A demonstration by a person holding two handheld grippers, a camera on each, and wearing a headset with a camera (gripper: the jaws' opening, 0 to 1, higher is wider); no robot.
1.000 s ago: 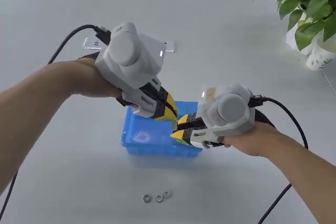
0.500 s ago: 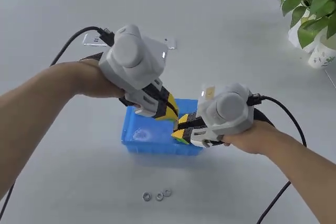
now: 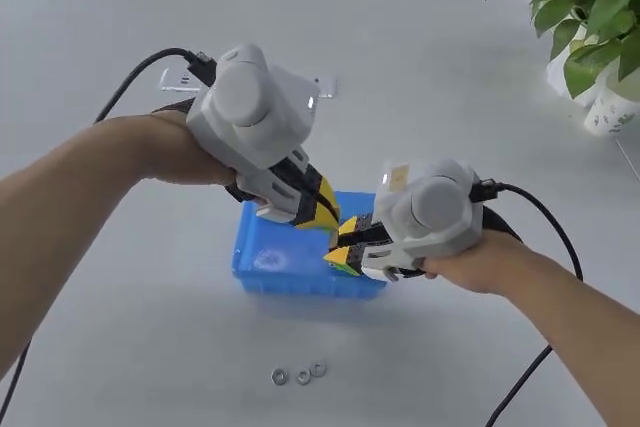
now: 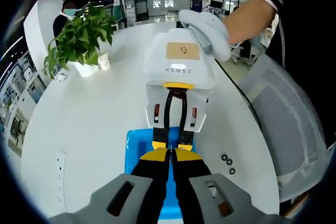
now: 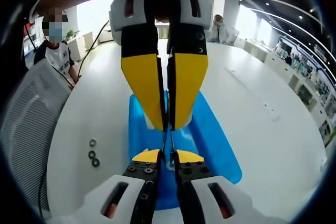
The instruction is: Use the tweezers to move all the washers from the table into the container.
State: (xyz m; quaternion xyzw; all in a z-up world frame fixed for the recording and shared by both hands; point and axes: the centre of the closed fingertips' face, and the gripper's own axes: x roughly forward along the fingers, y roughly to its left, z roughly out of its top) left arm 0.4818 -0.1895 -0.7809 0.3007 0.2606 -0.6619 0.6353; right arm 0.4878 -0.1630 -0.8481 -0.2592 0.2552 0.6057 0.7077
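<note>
Three small metal washers lie in a short row on the white table in front of the blue container. They also show as washers in the left gripper view and washers in the right gripper view. Above the container the two grippers meet tip to tip. My left gripper comes from the upper left, its yellow jaws shut on thin metal tweezers. My right gripper faces it from the right and is shut on the tweezers' other end. The tweezers are mostly hidden between the jaws.
A potted plant in a white pot stands at the table's far right. A small clear item lies behind the grippers. Black cables trail from both grippers. A mesh chair stands by the table's edge.
</note>
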